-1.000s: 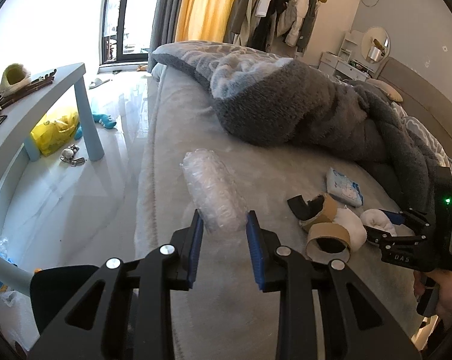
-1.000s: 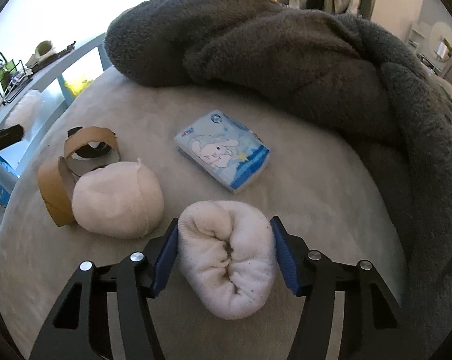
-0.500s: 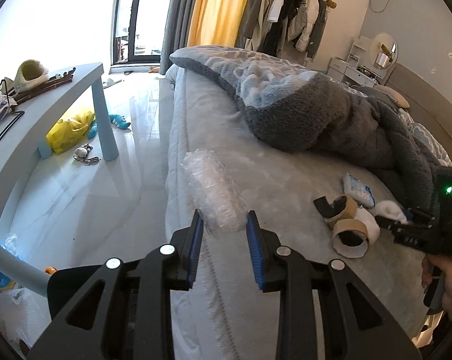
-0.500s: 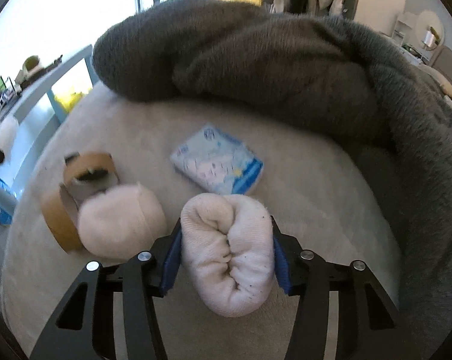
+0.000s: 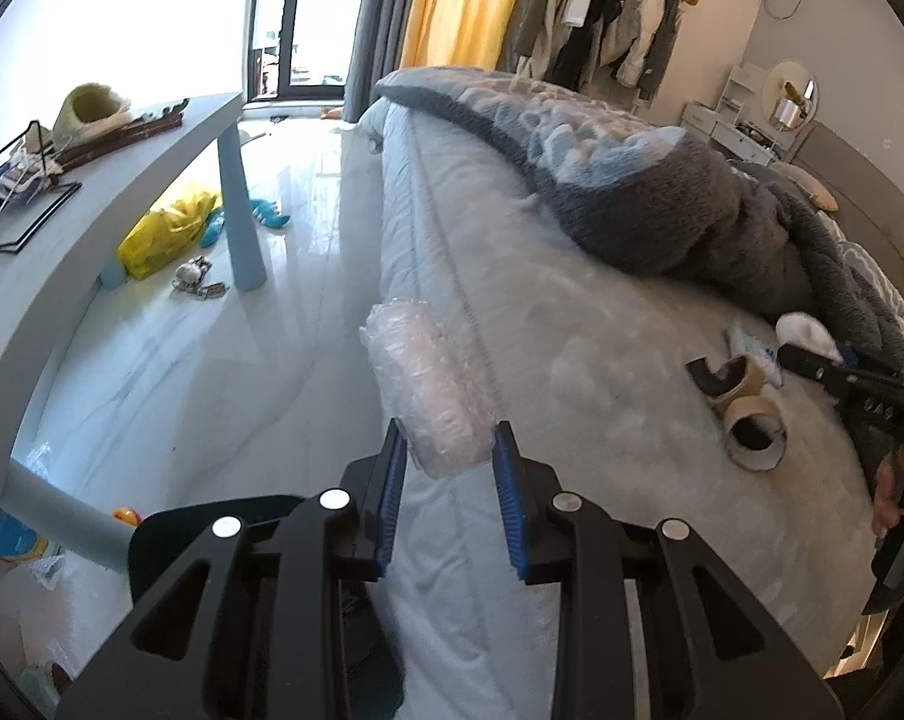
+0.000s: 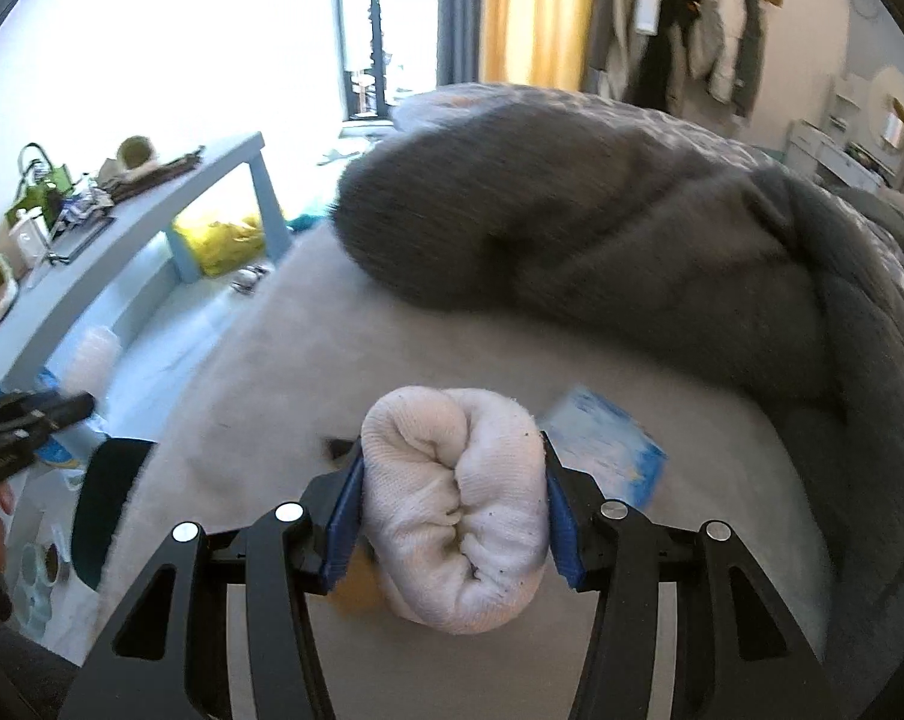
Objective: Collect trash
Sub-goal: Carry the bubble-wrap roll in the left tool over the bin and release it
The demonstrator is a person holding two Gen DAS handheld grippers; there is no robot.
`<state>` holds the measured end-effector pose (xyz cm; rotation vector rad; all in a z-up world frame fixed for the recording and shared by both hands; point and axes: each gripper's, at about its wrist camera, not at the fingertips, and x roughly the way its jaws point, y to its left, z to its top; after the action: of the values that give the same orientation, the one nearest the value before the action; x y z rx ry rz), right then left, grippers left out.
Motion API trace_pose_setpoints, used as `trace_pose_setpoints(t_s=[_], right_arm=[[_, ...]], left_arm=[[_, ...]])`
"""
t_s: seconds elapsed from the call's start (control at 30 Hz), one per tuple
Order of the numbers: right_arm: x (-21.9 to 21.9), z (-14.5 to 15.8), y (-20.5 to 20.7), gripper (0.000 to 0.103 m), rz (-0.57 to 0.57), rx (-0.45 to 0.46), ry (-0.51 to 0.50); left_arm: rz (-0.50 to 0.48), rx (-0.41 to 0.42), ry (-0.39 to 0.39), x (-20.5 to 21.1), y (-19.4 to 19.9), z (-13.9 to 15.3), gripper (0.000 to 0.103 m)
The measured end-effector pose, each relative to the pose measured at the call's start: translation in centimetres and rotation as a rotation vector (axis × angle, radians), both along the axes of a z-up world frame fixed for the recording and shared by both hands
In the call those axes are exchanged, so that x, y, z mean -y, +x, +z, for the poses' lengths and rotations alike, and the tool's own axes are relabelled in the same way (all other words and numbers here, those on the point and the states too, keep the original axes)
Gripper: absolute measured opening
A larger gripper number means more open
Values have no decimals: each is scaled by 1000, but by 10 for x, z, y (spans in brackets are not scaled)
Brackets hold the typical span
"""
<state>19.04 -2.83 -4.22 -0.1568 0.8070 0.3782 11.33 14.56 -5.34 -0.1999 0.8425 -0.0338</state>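
My left gripper (image 5: 449, 438) is shut on a clear bubble-wrap roll (image 5: 422, 372), which hangs at the bed's left edge, partly over the floor. In the right wrist view, my right gripper (image 6: 451, 450) is shut on a rolled white sock (image 6: 452, 492), held above the bed (image 6: 260, 390). A blue tissue pack (image 6: 608, 450) lies on the bed just behind the sock. Two brown tape rolls (image 5: 752, 426) lie on the bed near the right gripper (image 5: 812, 360). The left gripper (image 6: 62, 408) shows at the left edge of the right wrist view.
A grey fleece blanket (image 5: 662, 192) is heaped across the far side of the bed. A pale blue table (image 5: 80, 228) stands left over a glossy floor with a yellow bag (image 5: 164, 228). A dark rounded object (image 5: 212, 522) sits low beside the bed.
The right gripper closed on the sock and lifted it off the bed. The left gripper carried the bubble wrap leftward from the bed's top to its edge.
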Motion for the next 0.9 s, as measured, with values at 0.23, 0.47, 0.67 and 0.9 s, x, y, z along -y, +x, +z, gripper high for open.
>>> trace_pose_setpoints(t_s=[0.23,0.47,0.67,0.9], right_arm=[[-48,15,-10,53,100,21,19],[-102,20,-18,53,196,13,45],[-148,18,-28,53,277,-7,68],[-196,16,-44,53,365,-31,85]], left_arm=[[26,-72,16,-25,-10,-18,31],[58,-156,19,-54,-20,-39,31],[87,-225,9,-78,-30,-58,31],[103,-335,-5,-101,-42,-88,31]])
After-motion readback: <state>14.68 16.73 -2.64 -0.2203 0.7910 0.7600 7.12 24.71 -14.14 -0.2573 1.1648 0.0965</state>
